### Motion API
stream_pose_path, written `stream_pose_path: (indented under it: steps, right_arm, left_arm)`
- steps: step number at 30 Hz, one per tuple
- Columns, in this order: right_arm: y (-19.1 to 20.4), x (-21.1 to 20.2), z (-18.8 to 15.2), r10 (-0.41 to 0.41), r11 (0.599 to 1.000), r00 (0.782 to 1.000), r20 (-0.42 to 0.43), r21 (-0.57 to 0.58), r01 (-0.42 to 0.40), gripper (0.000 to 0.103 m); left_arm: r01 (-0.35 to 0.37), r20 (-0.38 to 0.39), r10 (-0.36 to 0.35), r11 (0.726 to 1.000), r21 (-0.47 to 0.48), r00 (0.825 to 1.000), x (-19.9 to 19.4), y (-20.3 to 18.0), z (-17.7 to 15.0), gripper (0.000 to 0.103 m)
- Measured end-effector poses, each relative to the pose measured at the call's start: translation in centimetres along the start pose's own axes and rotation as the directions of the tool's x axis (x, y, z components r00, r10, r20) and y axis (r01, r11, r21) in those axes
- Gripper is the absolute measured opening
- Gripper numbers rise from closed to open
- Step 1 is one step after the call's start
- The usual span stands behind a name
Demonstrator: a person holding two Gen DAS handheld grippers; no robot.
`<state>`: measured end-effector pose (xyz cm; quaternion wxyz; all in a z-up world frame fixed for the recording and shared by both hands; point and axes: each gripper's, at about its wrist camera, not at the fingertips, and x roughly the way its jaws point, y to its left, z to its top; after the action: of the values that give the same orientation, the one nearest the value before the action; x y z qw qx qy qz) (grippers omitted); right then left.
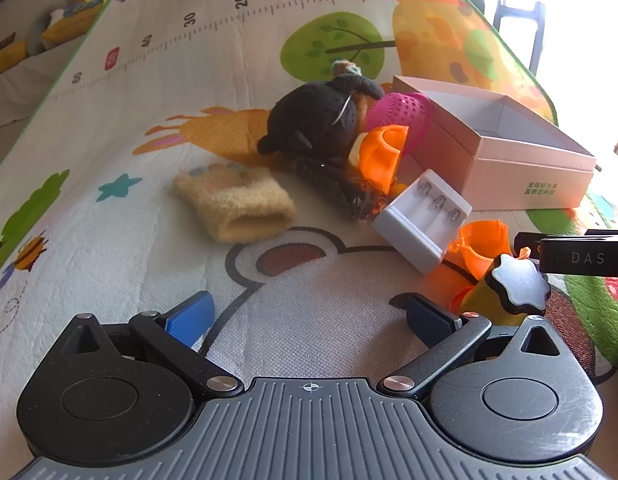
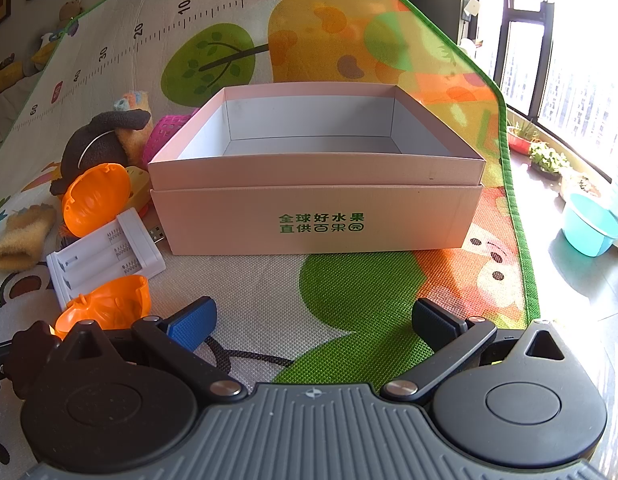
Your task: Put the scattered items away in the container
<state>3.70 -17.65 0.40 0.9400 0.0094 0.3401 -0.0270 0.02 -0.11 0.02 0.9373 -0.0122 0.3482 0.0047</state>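
Observation:
An open pink cardboard box (image 2: 317, 216) (image 1: 521, 164) sits on the play mat, nothing visible inside. Left of it lie a black plush toy (image 1: 321, 116) (image 2: 97, 144), a pink mesh ball (image 1: 405, 110) (image 2: 167, 130), two orange plastic shells (image 1: 383, 152) (image 1: 483, 246) (image 2: 95, 198) (image 2: 109, 300), a white battery charger (image 1: 423, 220) (image 2: 103, 256) and a beige fuzzy sleeve (image 1: 237, 206) (image 2: 23, 240). My left gripper (image 1: 309, 316) is open above bare mat, short of the pile. My right gripper (image 2: 313, 320) is open in front of the box, nothing between its fingers.
The colourful play mat (image 1: 129, 140) covers the floor. A black knob (image 1: 519, 286) and part of the other gripper sit at the right of the left wrist view. A teal tub (image 2: 589, 224) and potted plants (image 2: 547, 158) stand by the window. A black cord (image 2: 249, 356) lies near the right gripper.

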Motion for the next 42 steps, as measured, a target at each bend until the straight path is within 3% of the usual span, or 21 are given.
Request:
stream_pose_path:
  steps: [42]
  right_arm:
    - [-0.12, 0.0, -0.05, 0.0, 1.0, 1.0, -0.001, 0.0, 0.0, 0.103]
  left_arm:
    - [0.003, 0.002, -0.003, 1.0, -0.002, 1.0, 0.12, 0.0, 0.43, 0.103]
